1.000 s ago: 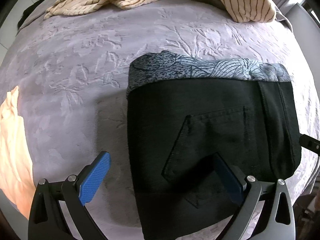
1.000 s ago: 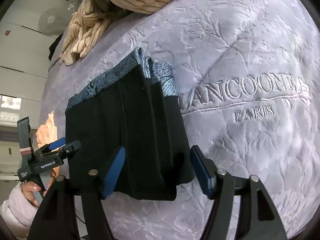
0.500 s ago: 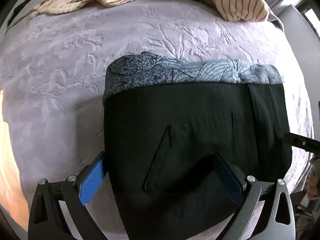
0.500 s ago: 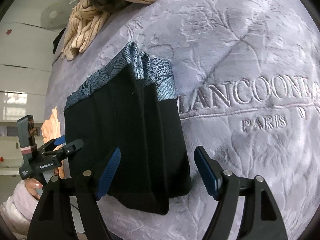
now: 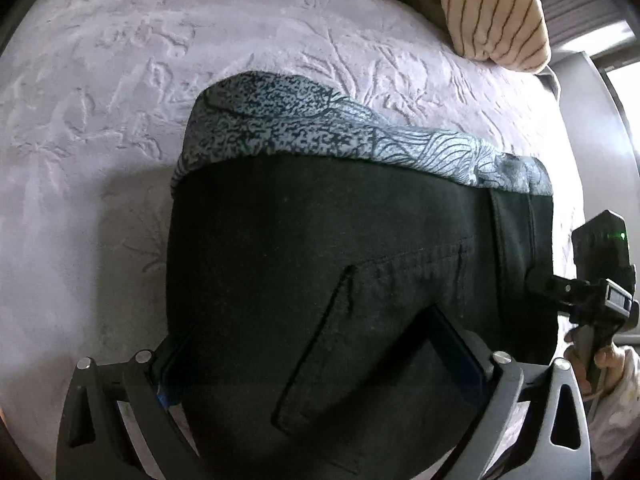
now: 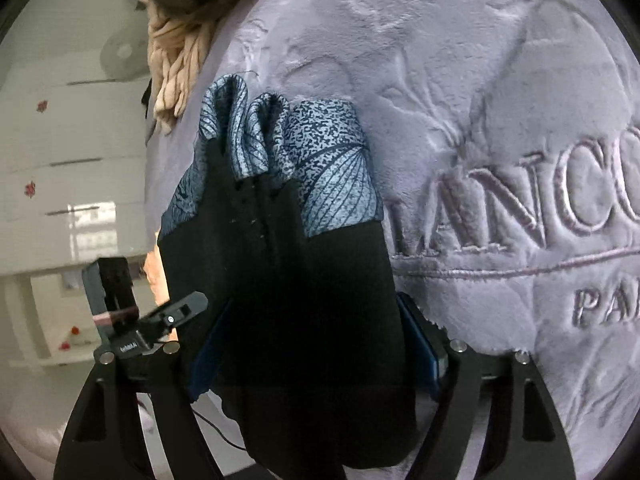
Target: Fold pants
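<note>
The folded black pants (image 5: 340, 280) with a grey-blue patterned layer (image 5: 320, 136) showing at the far edge lie on the lilac bedspread (image 5: 120, 120). My left gripper (image 5: 320, 360) is open, its fingers straddling the near end of the pants, one finger (image 5: 452, 344) on top of the cloth. In the right wrist view the pants (image 6: 288, 280) fill the gap of my open right gripper (image 6: 316, 344), with a blue pad (image 6: 420, 344) at each side of the fabric. The right gripper also shows in the left wrist view (image 5: 592, 292) at the pants' right edge.
Striped cream garments (image 5: 492, 12) lie heaped at the far edge of the bed, also seen in the right wrist view (image 6: 180, 52). Embroidered lettering (image 6: 540, 208) marks the bedspread right of the pants. White cabinets (image 6: 72, 160) stand beyond the bed's left edge.
Both grippers have moved forward onto the folded pants, so the cloth now sits between the fingers of each. The pants look lifted at the right gripper's end.
</note>
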